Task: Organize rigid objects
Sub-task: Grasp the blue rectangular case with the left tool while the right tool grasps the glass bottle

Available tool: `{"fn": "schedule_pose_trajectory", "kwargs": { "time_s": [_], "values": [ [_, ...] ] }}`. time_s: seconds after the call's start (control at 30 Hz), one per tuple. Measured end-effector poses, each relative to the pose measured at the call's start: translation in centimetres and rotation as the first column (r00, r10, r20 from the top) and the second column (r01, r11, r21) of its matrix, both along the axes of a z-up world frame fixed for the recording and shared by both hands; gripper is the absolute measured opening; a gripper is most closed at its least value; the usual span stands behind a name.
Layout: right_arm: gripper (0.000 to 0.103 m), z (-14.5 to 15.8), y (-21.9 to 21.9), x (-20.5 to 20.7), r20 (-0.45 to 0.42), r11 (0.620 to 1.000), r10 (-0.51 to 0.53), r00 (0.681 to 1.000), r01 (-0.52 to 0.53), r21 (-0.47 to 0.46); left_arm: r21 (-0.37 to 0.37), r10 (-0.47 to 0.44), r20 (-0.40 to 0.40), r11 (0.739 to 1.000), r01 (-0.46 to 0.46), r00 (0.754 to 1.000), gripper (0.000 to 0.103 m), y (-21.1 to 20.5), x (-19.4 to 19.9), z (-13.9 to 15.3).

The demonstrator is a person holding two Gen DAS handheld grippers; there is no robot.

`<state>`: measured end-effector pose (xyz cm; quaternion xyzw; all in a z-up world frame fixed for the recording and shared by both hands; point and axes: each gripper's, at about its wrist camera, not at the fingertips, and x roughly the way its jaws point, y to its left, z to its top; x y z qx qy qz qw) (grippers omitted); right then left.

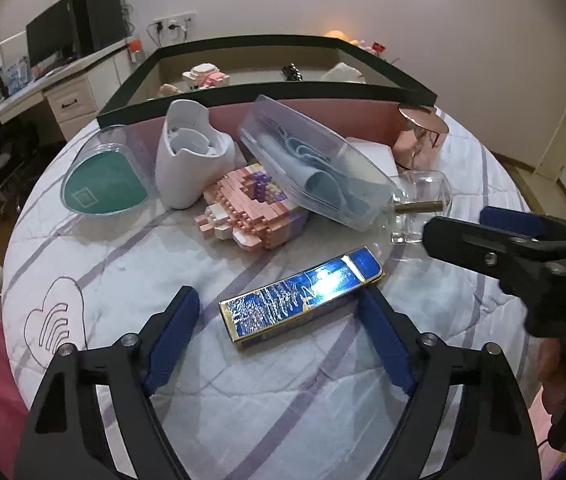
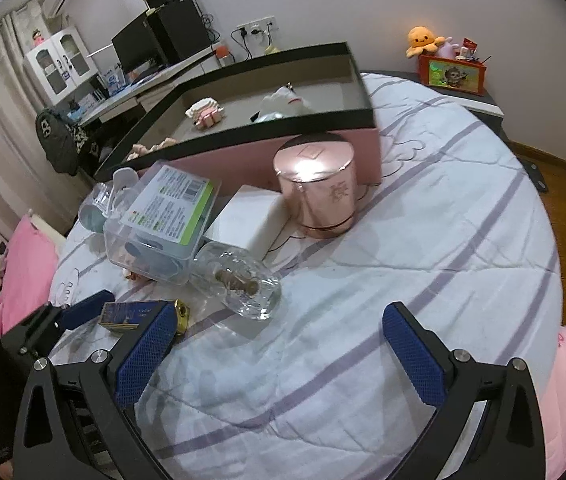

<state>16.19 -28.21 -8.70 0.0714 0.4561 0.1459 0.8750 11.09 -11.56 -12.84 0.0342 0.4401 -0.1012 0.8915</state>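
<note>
A shiny blue and gold box [image 1: 301, 300] lies on the striped bedspread between the fingers of my left gripper [image 1: 278, 293]. The jaws stand wide and the left pad is clear of the box. My right gripper [image 2: 279, 314] is open over bare bedding, just in front of a clear glass bottle [image 2: 239, 280] lying on its side. The blue box [image 2: 135, 314] shows at its left finger. Behind are a pink block model [image 1: 251, 208], a white container [image 1: 191, 156], a clear tub of blue cloths [image 1: 315, 168] and a rose-gold tin [image 2: 315, 188].
A large open box with a black rim and pink walls [image 2: 323, 120] stands at the back with small toys inside. A clear heart-shaped case with a teal base [image 1: 103, 188] lies at the left. A white box [image 2: 247, 216] rests by the tin. A pink pillow [image 2: 23, 264] lies at the bed's left edge.
</note>
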Motion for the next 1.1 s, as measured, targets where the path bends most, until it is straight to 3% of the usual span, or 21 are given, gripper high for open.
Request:
{"fn": "schedule_pose_trajectory", "kwargs": {
  "time_s": [0.03,0.2,0.37,0.7,1.1],
  "values": [
    [0.103,0.0,0.0,0.1,-0.002,1.000,-0.001,1.000,0.001,0.002,0.007,0.000,-0.003,1.000,0.000,1.000,0.103,-0.1,0.2,-0.1],
    [0.103,-0.1,0.0,0.2,-0.014,1.000,-0.011,1.000,0.011,-0.005,0.000,-0.037,-0.001,0.999,0.037,0.999,0.101,-0.9,0.5,-0.1],
    [0.103,-0.2,0.2,0.5,-0.019,1.000,-0.009,1.000,0.008,-0.017,-0.019,-0.070,0.016,0.997,0.070,0.997,0.065,-0.8,0.4,0.1],
    [0.103,-0.3,0.9,0.6,-0.020,0.999,0.016,1.000,-0.017,-0.032,-0.071,-0.117,0.018,0.990,0.118,0.993,0.065,1.3,-1.8,0.8],
    [0.100,-0.9,2.9,1.5,0.031,0.992,0.072,0.997,-0.069,-0.108,-0.087,-0.062,0.023,0.994,0.064,0.998,0.065,3.0,-1.2,1.0]
  ]
}}
